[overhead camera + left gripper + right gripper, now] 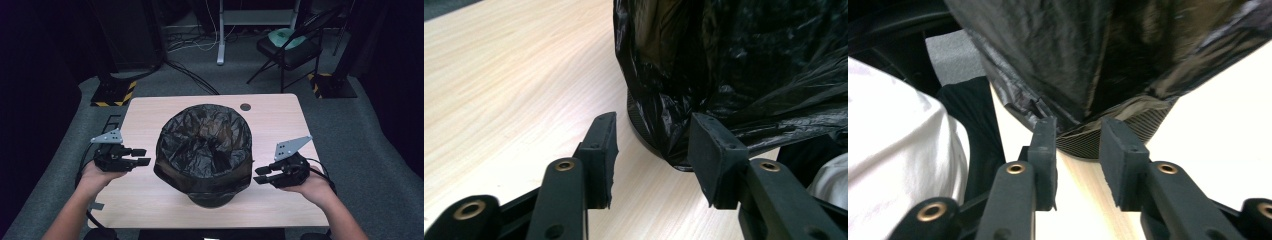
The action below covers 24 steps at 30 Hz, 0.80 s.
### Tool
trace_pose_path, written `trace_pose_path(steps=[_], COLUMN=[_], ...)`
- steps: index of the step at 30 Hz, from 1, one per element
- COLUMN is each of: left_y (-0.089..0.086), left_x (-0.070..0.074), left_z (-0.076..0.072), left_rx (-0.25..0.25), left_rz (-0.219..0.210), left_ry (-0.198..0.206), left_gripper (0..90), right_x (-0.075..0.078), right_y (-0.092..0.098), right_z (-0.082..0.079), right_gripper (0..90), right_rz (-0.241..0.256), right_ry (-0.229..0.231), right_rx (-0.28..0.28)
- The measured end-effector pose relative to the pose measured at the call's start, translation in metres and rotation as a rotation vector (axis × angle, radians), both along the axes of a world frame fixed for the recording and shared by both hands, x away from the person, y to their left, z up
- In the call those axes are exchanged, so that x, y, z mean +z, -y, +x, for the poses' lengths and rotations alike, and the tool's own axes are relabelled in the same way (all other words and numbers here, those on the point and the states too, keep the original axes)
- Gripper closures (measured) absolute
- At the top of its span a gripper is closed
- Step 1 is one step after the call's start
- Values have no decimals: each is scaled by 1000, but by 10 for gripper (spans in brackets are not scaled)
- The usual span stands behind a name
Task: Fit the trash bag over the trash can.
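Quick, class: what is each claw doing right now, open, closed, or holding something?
Left claw: open, holding nothing, beside the bin bag.
Right claw: open, holding nothing, close to the bag's lower edge.

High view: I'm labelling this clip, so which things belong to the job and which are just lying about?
In the job: bin bag, bin, left gripper, right gripper.
Lying about: folding chair, green cushion, floor cables.

No text, label or number seems readable anywhere, dim as it is.
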<state>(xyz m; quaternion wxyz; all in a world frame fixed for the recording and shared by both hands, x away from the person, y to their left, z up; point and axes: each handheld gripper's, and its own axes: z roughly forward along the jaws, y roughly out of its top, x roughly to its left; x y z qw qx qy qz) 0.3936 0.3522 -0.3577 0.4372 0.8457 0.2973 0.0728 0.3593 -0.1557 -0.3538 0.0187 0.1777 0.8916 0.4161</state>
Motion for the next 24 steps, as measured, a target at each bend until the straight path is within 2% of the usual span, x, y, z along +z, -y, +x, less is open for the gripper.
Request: trace_pose_path(steps=[6, 8, 12, 15, 21, 24], left_y=[4, 8, 18, 28, 55, 72], left_x=[21, 30, 52, 67, 92, 100], left_z=[2, 3, 5, 7, 10, 11], left_rx=[4, 9, 11, -7, -65, -95], left_rz=[-1, 0, -19, -28, 5, 24], left_ry=[27, 43, 67, 82, 110, 120], left_gripper=[485, 458, 392, 369, 347, 342], right_x=[7, 10, 10, 7, 4, 7], right_y=[4, 4, 2, 0, -7, -9], right_z=[5, 7, 10, 13, 14, 14], right_gripper=[559, 519, 451, 423, 397, 415], right_rz=[30, 48, 51, 53, 59, 83], right_ry=[6, 8, 23, 17, 13, 23], right_rx=[-60, -85, -126, -129, -105, -98])
